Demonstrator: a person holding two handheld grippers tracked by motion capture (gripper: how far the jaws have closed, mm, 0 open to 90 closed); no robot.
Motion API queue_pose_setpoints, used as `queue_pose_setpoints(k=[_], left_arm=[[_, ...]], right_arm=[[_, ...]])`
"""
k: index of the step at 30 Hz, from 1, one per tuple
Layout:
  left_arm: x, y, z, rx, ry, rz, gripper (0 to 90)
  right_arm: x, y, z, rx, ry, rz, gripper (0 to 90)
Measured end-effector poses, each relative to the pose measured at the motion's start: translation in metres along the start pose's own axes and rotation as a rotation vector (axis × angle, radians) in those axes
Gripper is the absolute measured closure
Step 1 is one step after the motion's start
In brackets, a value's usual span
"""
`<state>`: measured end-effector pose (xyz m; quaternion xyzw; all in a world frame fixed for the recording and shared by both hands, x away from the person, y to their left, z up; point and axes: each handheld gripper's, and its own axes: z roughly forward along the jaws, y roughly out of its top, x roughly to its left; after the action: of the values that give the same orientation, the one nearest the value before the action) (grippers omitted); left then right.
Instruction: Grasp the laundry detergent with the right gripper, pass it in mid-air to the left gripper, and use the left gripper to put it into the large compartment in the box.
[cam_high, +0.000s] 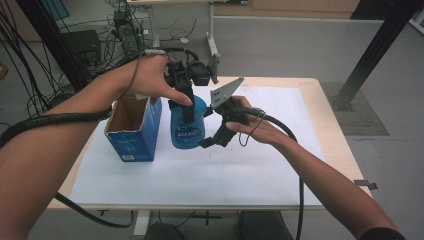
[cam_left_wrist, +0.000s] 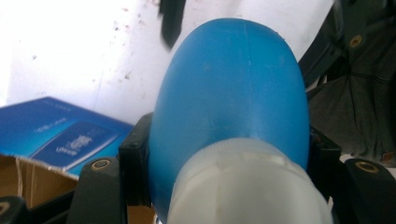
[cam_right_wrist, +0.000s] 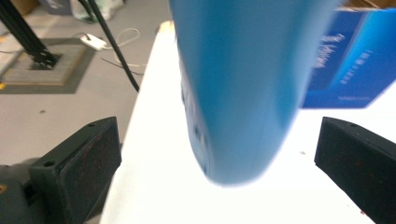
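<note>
Forearms enter from the bottom of the high view. At upper centre, the blue plastic bottle with a white cap stands upright on the white-covered tabletop, just beside the open blue cardboard box. The left gripper is pinched on its neck from above, long axis vertical. The right gripper is nearer its base, with its 2 fingers spread either side, not touching.
</note>
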<state>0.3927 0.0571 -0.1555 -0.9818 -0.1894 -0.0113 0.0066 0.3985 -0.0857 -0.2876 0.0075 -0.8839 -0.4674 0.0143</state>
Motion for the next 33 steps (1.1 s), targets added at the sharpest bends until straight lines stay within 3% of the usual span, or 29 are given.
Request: queue_pose_setpoints(k=[8,21,27,33], left_arm=[[0.011,-0.011,-0.016,-0.019,0.030,-0.123,36.9],[0.029,-0.035,-0.055,-0.047,0.085,-0.338,36.9],[0.040,-0.050,-0.068,-0.058,0.086,-0.476,36.9],[0.050,-0.064,-0.079,-0.060,0.082,-0.589,36.9]], right_arm=[[-0.006,-0.009,-0.027,0.041,-0.065,0.051,0.4],[-0.016,-0.024,-0.076,0.117,-0.184,0.129,0.3],[-0.019,-0.029,-0.092,0.157,-0.221,0.149,0.3],[-0.023,-0.033,-0.107,0.197,-0.253,0.167,0.3]])
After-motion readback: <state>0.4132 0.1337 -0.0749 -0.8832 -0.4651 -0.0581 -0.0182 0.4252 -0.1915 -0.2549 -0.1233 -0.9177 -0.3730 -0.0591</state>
